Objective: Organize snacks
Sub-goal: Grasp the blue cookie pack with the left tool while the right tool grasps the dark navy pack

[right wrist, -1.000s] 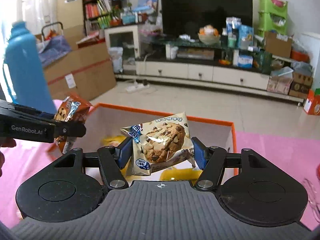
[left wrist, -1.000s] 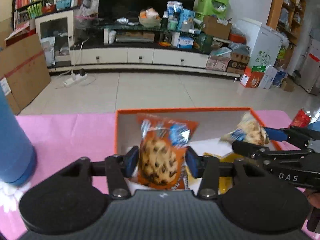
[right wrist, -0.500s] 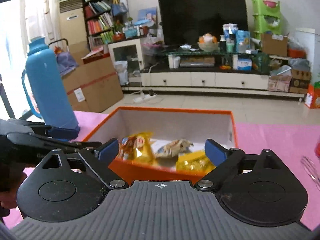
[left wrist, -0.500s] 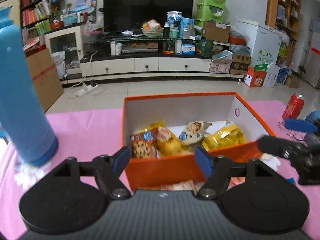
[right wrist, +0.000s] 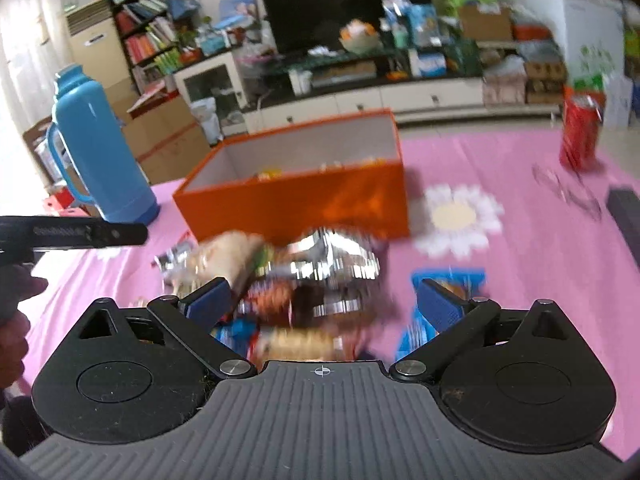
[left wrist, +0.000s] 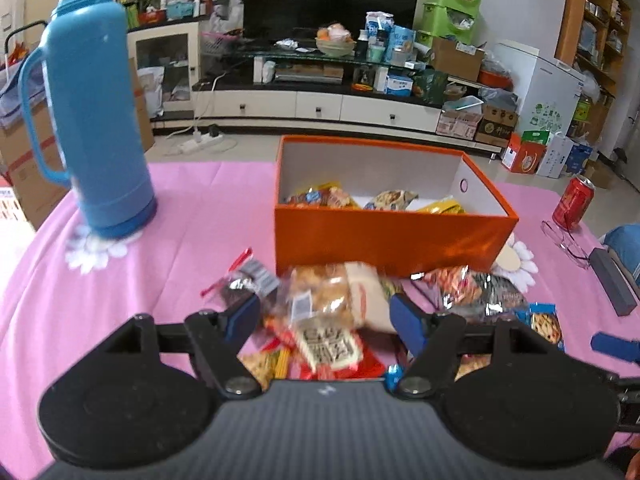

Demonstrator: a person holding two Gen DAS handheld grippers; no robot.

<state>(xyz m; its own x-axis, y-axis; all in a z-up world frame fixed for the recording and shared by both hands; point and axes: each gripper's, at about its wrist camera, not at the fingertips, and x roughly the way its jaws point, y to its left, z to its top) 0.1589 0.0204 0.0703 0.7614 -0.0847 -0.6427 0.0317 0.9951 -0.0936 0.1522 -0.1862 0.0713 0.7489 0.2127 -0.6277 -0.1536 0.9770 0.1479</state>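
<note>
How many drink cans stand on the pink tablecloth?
1. A red can stands upright near the tablecloth's far right edge, right of the orange box, beside a pair of glasses. Another could be hidden behind the box.

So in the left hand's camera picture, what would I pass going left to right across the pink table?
Blue thermos → orange box holding snack packets → red soda can → glasses, with a dark case just in front of them at the right edge. The loose snack pile lies nearer, in front of the box.
</note>
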